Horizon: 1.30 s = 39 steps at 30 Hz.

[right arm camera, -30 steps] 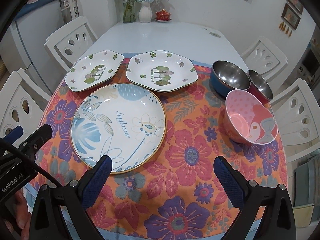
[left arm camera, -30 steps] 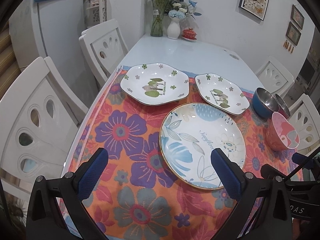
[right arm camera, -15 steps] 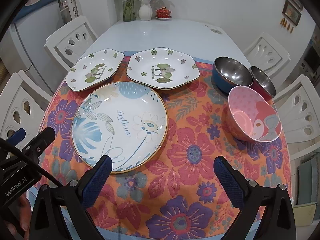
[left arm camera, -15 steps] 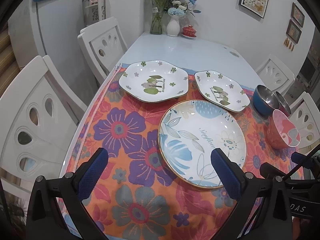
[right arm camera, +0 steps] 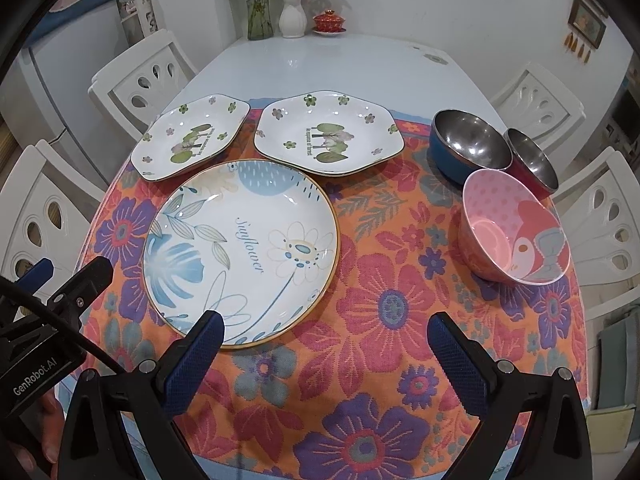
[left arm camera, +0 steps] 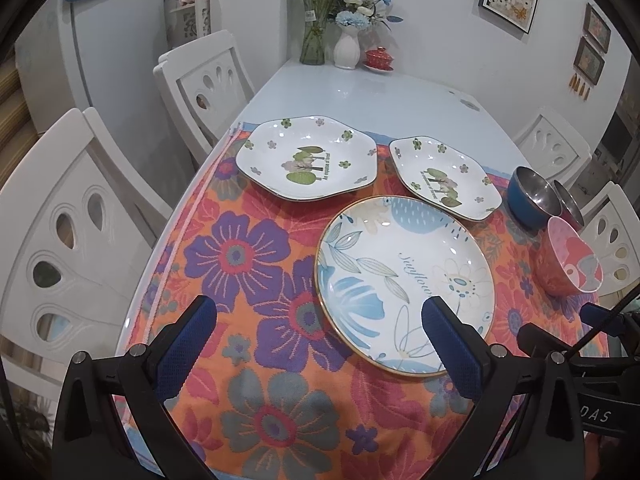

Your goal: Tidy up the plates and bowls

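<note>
A round blue-leaf plate [left arm camera: 404, 280] [right arm camera: 240, 256] lies on the floral cloth [left arm camera: 256, 264] [right arm camera: 384, 304]. Behind it lie two white hexagonal plates, one at the left [left arm camera: 308, 164] [right arm camera: 190, 136] and one at the right [left arm camera: 444, 178] [right arm camera: 328, 132]. At the right stand a blue steel bowl [left arm camera: 530, 194] [right arm camera: 468, 146], a red steel bowl [left arm camera: 568, 208] [right arm camera: 530, 162] and a pink bowl [left arm camera: 570, 262] [right arm camera: 512, 228]. My left gripper [left arm camera: 320, 328] is open and empty above the cloth, its right finger over the round plate's near edge. My right gripper [right arm camera: 326, 344] is open and empty, right of that plate.
White chairs stand along the left [left arm camera: 68, 232] [right arm camera: 144, 76] and right [right arm camera: 608, 216] sides of the table. At the table's far end [left arm camera: 360, 92] stand a glass vase [left arm camera: 314, 36], a white vase [right arm camera: 292, 20] and a small red lidded dish [right arm camera: 329, 23].
Both grippers have moved slightly forward and lower toward the table; the dishes sit a little nearer in view. No dish has moved.
</note>
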Available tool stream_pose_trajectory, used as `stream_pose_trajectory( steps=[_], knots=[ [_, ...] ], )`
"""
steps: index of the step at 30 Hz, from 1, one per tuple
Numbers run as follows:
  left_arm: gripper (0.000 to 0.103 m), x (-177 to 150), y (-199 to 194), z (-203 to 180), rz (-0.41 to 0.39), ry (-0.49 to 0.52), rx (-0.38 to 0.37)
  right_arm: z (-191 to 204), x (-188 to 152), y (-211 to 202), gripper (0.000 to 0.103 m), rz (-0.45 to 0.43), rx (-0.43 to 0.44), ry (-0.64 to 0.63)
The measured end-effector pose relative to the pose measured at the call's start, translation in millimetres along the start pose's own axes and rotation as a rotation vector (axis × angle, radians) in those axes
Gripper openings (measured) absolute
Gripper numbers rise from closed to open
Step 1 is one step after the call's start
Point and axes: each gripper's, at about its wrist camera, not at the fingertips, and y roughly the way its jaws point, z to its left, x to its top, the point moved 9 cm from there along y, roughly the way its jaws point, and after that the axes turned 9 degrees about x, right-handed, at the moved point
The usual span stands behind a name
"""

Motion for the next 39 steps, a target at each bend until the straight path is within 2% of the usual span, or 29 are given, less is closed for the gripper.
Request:
stream_pose_trajectory(
  steps=[16,30,39],
  knots=[
    [0.102,-1.7,2.5,-3.0,0.009,0.009,0.014,-1.5,-2.9,5.9,0.101,0.034,-0.012,-0.005],
    [0.102,-3.2,7.1,-3.6,0.018,0.013,0.017,1.4,-1.8,7.1,0.101,0.02,0.012,0.006],
    [0.102,-5.4,31.4,-4.0,0.046,0.034,0.007,-2.2,2.3,26.9,0.101,0.031,0.014,-0.006]
  ],
)
